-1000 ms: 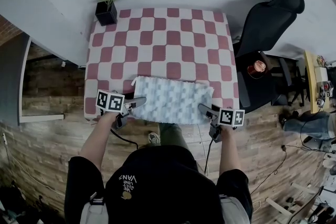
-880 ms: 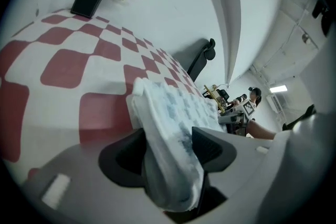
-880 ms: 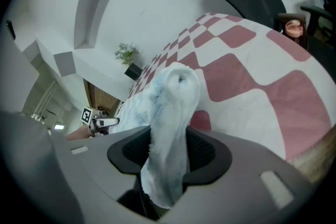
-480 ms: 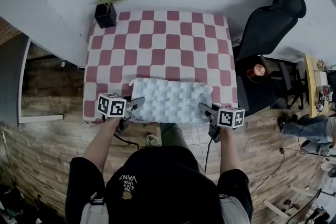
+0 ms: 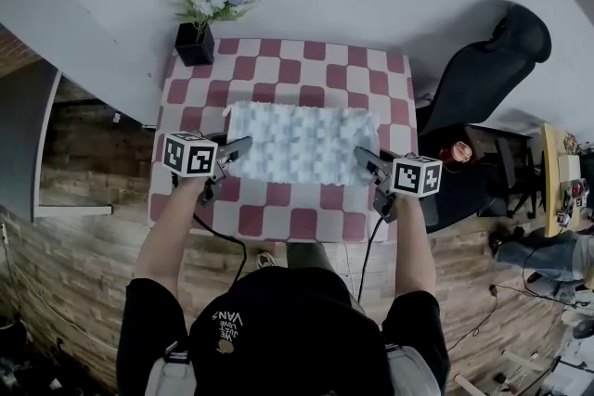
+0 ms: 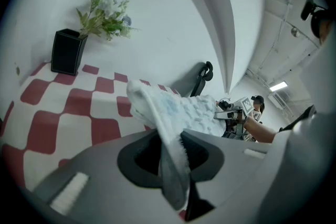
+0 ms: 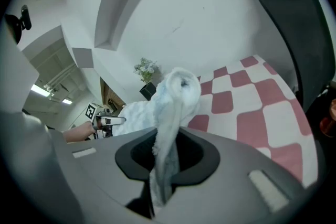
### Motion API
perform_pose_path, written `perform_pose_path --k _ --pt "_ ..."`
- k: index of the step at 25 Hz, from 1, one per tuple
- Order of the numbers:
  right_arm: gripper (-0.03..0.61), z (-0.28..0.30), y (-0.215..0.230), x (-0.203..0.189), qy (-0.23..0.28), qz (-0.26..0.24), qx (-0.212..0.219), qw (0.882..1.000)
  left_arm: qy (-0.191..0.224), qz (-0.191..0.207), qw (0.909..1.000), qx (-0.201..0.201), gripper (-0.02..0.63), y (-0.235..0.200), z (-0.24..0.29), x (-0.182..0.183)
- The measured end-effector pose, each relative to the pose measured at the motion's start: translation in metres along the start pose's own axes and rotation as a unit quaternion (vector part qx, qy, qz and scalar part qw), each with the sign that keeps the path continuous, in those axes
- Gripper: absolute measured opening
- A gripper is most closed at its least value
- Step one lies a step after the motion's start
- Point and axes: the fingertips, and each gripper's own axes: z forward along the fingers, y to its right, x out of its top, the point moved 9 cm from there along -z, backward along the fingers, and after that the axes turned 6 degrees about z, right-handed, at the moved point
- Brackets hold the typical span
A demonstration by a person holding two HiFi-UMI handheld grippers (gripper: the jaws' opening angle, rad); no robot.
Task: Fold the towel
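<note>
2 just closed: left tongs (image 5: 243, 146) and right tongs (image 5: 363, 156) pinching towel (image 5: 297, 144) corners, seemingly above open tablecloth (image 5: 283, 62).

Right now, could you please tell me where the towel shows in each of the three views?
Head view: towel at mid-picture, spread over the checked table.
Left gripper view: towel at lower centre, stretching away to the right.
Right gripper view: towel at centre, stretching away to the left.
Shared landmark: the black flower pot at the table's far corner, in all three views.
</note>
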Motion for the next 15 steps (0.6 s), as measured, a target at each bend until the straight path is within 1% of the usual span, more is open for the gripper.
perform_pose_path --k 4,7,10,13,15 --pt "0.061 0.027 0.019 0.032 -0.019 0.008 0.006 1.000 -0.005 -0.014 0.9997 0.019 0.067 -0.024 0.022 0.018" --pt "0.061 0.045 0.040 0.043 -0.045 0.018 -0.006 0.999 -0.027 -0.047 0.9984 0.016 0.068 -0.038 0.046 0.014" --pt "0.063 0.058 0.058 0.043 -0.070 0.035 -0.022 0.997 -0.051 -0.072 0.9959 0.020 0.071 -0.049 0.066 0.005" --pt "0.078 0.063 0.074 0.038 -0.090 0.052 -0.049 0.993 -0.064 -0.080 0.9946 0.020 0.087 -0.052 0.076 0.000" --pt "0.106 0.064 0.083 0.034 -0.102 0.063 -0.072 0.990 -0.064 -0.083 0.9941 0.027 0.137 -0.054 0.077 -0.002"
